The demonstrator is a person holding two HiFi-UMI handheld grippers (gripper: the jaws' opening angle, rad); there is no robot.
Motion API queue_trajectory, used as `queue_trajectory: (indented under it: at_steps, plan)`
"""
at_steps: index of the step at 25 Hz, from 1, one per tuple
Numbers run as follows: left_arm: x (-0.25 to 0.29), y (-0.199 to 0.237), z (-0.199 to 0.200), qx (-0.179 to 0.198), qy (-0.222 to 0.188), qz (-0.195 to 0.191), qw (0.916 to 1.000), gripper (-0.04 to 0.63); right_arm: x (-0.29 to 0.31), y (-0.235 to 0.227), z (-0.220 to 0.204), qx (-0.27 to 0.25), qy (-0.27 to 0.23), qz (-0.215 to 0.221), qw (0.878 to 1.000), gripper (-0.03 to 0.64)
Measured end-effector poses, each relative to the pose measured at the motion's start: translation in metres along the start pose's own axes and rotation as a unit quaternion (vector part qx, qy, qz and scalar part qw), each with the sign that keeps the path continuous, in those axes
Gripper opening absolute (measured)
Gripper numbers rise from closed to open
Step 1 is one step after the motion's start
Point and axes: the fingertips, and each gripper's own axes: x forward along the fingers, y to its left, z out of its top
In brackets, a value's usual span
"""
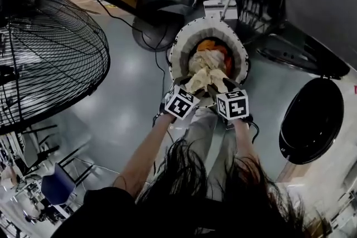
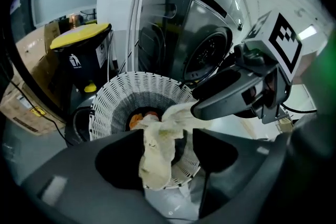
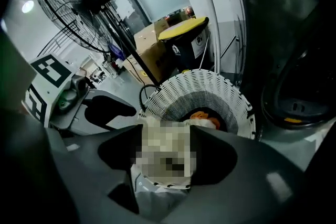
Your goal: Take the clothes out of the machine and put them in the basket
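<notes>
Arms (image 1: 146, 156) reach down, grippers paired above basket (image 1: 179, 44).
L gripper (image 2: 168, 136), R gripper (image 3: 165, 136): jaws wide, cream cloth (image 2: 156, 157) slack betw. them.

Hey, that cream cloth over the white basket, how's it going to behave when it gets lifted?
The cream cloth is probably floppy: it hangs in crumpled folds over the white basket. It is likely light, since it bunches loosely. A trailing end may catch on the basket's openwork rim just below it.

2 claws (image 1: 187, 86) (image 1: 220, 86), 1 basket (image 1: 209, 20), 1 washing machine (image 2: 194, 23), 1 fan (image 1: 50, 58) and 1 bin (image 2: 84, 55).
</notes>
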Motion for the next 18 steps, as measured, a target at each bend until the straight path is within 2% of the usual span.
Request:
queue_trajectory:
  at_steps: [5,11,18]
  plan:
    - [-0.016,0.001,0.001,-0.015,-0.023,0.0,0.9996,0.282,-0.014,0.013,0.01,-0.004,-0.025,0.008,1.0,0.282]
    - [-0.04,-0.005,0.024,-0.023,-0.067,0.014,0.9974,0.274,-0.051,0.021,0.035,-0.003,-0.071,0.001,0.997,0.236]
    - [-0.086,-0.04,0.051,0.004,-0.112,-0.006,0.9937,0.242,-0.114,0.045,0.06,0.013,-0.133,0.004,0.991,0.183]
